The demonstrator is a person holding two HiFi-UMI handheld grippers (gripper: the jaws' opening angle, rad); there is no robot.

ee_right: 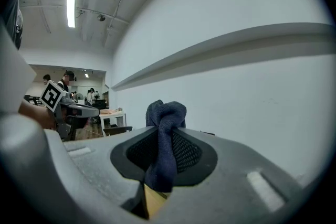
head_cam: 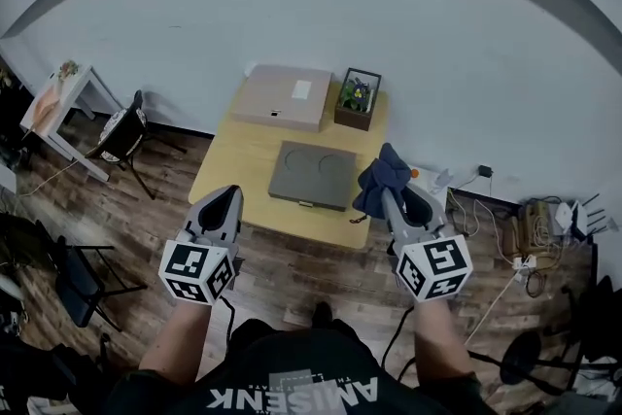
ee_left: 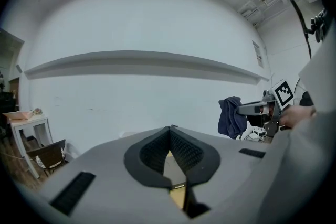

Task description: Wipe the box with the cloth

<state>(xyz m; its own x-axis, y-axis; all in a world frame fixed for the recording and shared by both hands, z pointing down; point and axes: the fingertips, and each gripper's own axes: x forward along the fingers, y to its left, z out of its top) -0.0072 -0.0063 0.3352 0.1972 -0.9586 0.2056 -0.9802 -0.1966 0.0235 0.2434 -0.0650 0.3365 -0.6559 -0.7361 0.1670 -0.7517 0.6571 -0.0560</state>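
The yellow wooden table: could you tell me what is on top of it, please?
On the table sit a flat grey box, a beige cardboard box and a dark-framed plant case. The dark blue cloth in the right gripper covers its right edge.

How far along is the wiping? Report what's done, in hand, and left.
Done: cloth picked up, clamped in the right gripper's jaws.
In hand: it's held up clear of the table; left gripper shut, empty.
Left: all the wiping; the grey box looks untouched.
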